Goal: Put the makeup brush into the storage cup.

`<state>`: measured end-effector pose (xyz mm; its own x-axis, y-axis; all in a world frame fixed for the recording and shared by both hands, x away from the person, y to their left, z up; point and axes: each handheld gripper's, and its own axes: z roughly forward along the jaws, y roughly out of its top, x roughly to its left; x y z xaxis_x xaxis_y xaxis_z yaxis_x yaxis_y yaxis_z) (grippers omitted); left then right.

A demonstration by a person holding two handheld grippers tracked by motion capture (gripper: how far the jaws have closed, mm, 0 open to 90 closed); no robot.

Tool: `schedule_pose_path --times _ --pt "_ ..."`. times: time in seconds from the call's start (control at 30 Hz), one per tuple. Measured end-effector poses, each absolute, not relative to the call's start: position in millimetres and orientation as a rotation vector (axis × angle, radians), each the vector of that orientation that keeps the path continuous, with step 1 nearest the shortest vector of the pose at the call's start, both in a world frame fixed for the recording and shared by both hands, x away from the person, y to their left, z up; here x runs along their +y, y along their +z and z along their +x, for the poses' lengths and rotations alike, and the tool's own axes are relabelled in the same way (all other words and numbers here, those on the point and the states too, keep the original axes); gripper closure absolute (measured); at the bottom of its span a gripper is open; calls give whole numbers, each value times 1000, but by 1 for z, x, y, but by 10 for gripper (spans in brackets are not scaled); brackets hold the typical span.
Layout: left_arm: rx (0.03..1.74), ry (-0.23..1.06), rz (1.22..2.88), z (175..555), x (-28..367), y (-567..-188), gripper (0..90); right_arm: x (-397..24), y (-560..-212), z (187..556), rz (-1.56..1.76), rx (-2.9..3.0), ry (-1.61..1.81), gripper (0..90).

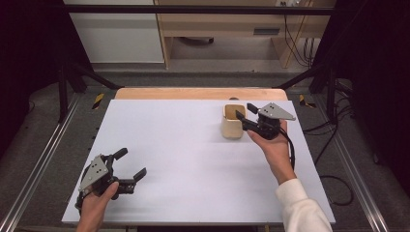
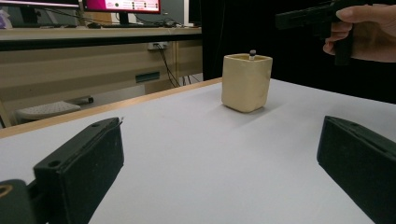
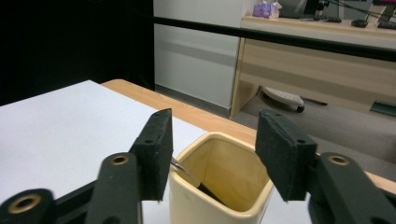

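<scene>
Two grippers, both with jaws apart: your right gripper hangs over the cream cup, your left gripper rests idle.

Your right gripper's jaws stand partly apart above the cup's mouth, gripping nothing, and the pads look clear of the rim. The cup sits at the far right of the white table, near the wooden edge. Inside it leans a thin dark stick with a metal end; its lower part is hidden by the cup wall, so you cannot tell what it is. From the left gripper view only its small tip shows above the rim. Your left gripper sits near the left front corner, jaws wide apart, well apart from the cup. Nothing lies between them on the table.
</scene>
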<state>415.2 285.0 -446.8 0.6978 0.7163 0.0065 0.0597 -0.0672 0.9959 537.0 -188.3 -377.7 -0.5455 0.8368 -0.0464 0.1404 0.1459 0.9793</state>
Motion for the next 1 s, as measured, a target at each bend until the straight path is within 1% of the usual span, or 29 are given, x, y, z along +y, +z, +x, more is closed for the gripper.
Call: schedule_pose_path --times 0.2,0.27,0.4,0.43,0.53,0.8,1.0 --pt "658 613 1559 415 287 -446 3 -192 -376 533 979 1804 1449 287" --pt "658 613 1558 415 287 -446 3 -193 -377 531 979 1795 1438 261" --pt "658 612 1559 415 287 -446 3 -194 -379 526 1001 1775 1429 175" --pt "658 612 1559 415 287 -446 3 -194 -379 526 1001 1775 1429 175" --pt "657 612 1559 415 287 -446 3 -197 -380 525 1021 1788 1423 124" --pt "659 612 1556 415 287 -446 3 -204 -377 518 1040 1765 1439 81" --pt "658 610 1556 415 287 -446 3 -210 -378 512 1044 1752 1448 69"
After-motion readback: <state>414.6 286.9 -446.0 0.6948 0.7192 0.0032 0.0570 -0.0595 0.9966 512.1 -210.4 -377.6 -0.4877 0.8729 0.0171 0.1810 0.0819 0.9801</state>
